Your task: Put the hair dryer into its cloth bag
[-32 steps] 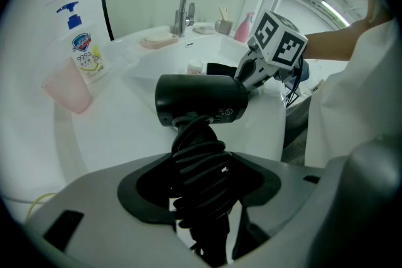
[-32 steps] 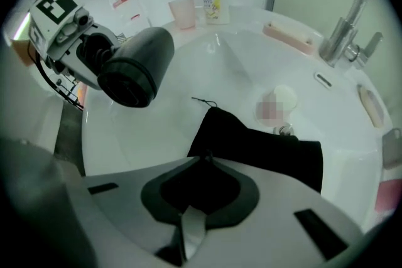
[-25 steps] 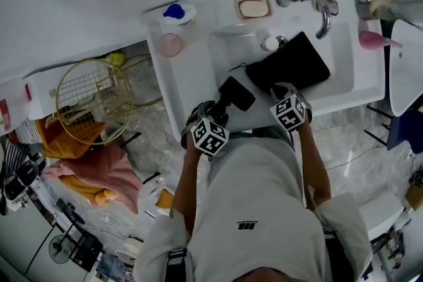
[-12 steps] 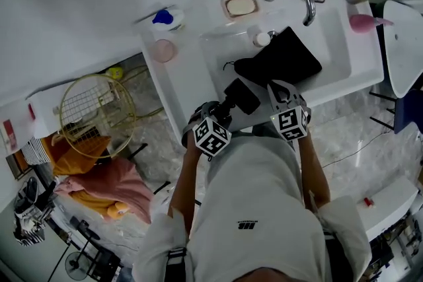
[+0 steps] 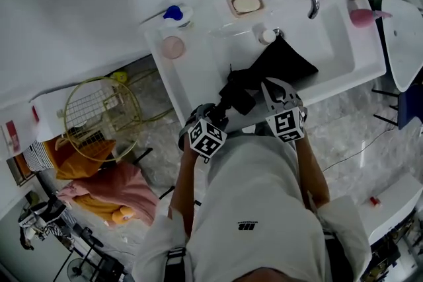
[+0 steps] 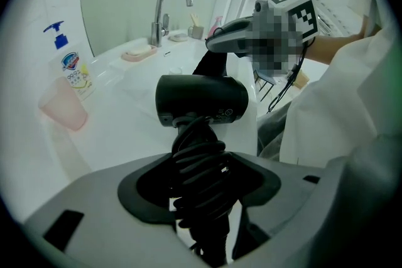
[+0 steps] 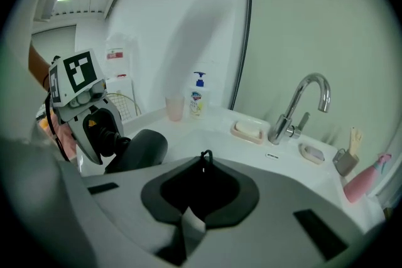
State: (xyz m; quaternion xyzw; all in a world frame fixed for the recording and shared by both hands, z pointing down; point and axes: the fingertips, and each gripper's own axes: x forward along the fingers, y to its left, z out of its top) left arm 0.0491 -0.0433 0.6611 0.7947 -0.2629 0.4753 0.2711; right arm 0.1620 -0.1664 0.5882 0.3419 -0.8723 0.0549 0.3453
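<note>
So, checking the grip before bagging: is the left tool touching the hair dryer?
Touching. The left gripper view shows the left tool clamped on the cord-wrapped handle of the hair dryer.

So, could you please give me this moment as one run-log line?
left tool: gripping hair dryer by cord-wrapped handle | right tool: shut on cloth bag over sink | hair dryer not yet in cloth bag
</note>
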